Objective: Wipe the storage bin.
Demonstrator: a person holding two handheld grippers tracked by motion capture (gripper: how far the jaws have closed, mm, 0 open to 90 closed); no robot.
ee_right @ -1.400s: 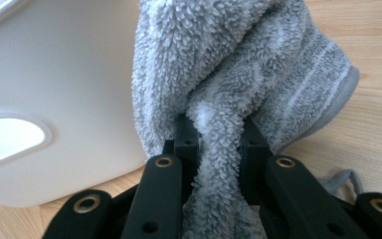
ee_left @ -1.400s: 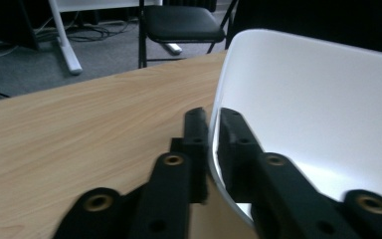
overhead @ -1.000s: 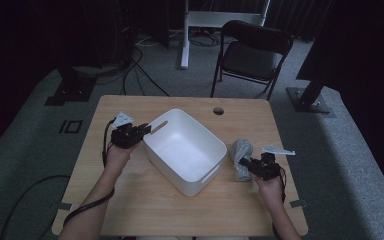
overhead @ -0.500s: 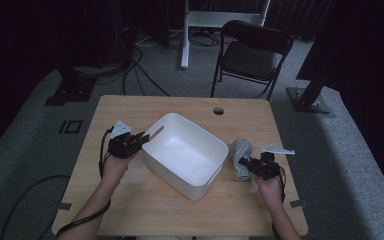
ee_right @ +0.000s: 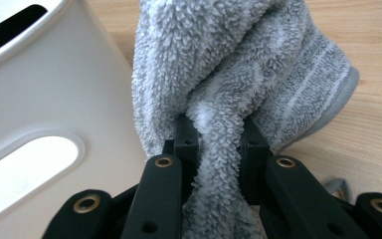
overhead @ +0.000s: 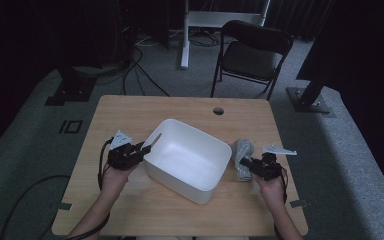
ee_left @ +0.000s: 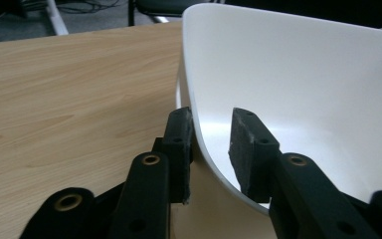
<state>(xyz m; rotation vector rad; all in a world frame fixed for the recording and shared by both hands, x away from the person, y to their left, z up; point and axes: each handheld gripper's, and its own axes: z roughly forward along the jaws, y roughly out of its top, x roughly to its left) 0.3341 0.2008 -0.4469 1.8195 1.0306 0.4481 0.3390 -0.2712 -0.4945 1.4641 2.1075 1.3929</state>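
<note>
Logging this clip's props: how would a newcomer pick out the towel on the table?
Start at the wooden table and find the white tub in its middle. Just off the tub's right side lies the towel, pinched by the right claw; it is the one soft, grey, fluffy thing there.

- One white rectangular plastic tub (overhead: 187,160) stood present.
- One grey fluffy terry towel (overhead: 242,159) lay there.
- Two black two-jaw grippers: left (overhead: 147,147), right (overhead: 245,163).
- One black folding chair (overhead: 252,56).

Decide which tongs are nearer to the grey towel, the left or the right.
Right. The right tongs are pinched on the grey towel beside the white tub. The left tongs straddle the tub's rim on its far side from the towel.
</note>
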